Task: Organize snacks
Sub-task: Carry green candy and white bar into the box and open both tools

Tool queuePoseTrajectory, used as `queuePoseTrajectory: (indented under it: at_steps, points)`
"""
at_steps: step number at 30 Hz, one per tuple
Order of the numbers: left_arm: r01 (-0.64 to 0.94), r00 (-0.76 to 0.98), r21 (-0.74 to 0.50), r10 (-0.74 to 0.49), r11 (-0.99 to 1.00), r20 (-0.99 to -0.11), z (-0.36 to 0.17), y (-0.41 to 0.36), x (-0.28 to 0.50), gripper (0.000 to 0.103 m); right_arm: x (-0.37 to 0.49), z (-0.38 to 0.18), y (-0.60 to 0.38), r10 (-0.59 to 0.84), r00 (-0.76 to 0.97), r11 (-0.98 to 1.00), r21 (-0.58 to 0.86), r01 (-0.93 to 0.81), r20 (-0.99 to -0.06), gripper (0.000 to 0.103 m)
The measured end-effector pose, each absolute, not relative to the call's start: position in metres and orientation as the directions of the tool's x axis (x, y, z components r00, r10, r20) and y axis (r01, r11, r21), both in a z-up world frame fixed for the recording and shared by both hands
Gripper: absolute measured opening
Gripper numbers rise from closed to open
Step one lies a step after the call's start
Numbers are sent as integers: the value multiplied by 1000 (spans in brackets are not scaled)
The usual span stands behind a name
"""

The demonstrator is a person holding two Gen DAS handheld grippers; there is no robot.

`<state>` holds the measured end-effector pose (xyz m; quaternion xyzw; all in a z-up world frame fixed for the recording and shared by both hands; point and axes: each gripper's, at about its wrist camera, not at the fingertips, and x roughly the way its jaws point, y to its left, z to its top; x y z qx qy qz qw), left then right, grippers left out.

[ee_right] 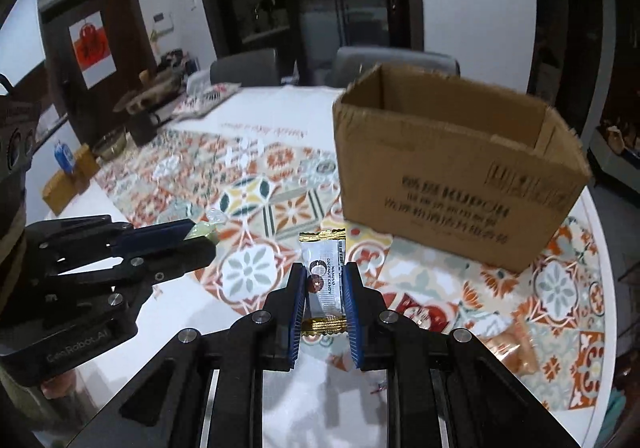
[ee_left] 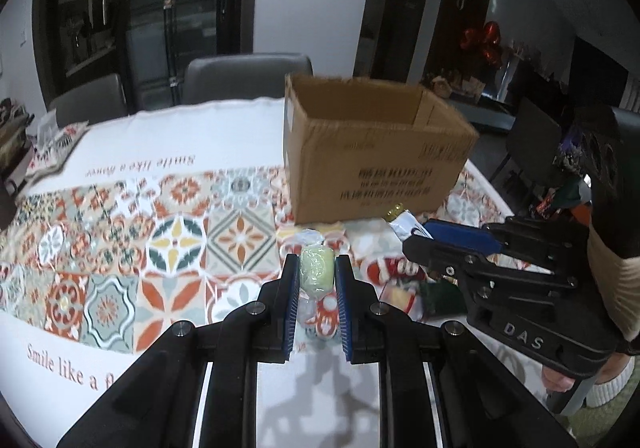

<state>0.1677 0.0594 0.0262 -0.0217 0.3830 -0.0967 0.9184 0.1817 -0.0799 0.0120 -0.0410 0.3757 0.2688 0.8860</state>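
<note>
1. A pale green sweet (ee_left: 317, 268) in a clear twist wrapper is being held between the blue pads of the left gripper (ee_left: 317, 268), whose jaws are closed to the sweet's width; it is being carried above the tablecloth (ee_left: 120, 207).
2. A white and gold candy packet (ee_right: 325, 284) is being gripped by the right gripper (ee_right: 325, 288), the jaws pressed against its two long edges.
3. The cardboard box (ee_right: 452, 183) is standing open just beyond both grippers, near the table's far right side.
4. The step in hand is judged to be the carrying of both snacks toward the box; next, each gripper would need to be lifted over the near wall and opened above the opening.
5. More wrapped snacks (ee_left: 400, 280) are lying on the cloth below the right gripper, blurred and partly covered.
6. The box's inside is being hidden by its near wall, so its contents cannot be told.
</note>
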Motion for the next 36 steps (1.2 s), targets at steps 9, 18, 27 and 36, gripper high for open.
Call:
queuePoseTrajectory:
  at_steps: [9, 18, 27, 36]
  points:
    - [194, 727, -95, -208, 976, -654, 65, 45, 191, 19, 189, 57, -98, 431, 650, 875, 113, -471, -625, 20]
    - [235, 744, -80, -232, 969, -626, 98, 24, 230, 19, 217, 92, -123, 389, 699, 901, 90, -424, -600, 20]
    - [270, 718, -136, -293, 953, -632, 108, 8, 281, 19, 259, 109, -146, 353, 722, 922, 90, -376, -595, 20]
    - [292, 683, -125, -298, 948, -667, 95, -16, 321, 19, 295, 98, -162, 340, 707, 930, 107, -353, -621, 20]
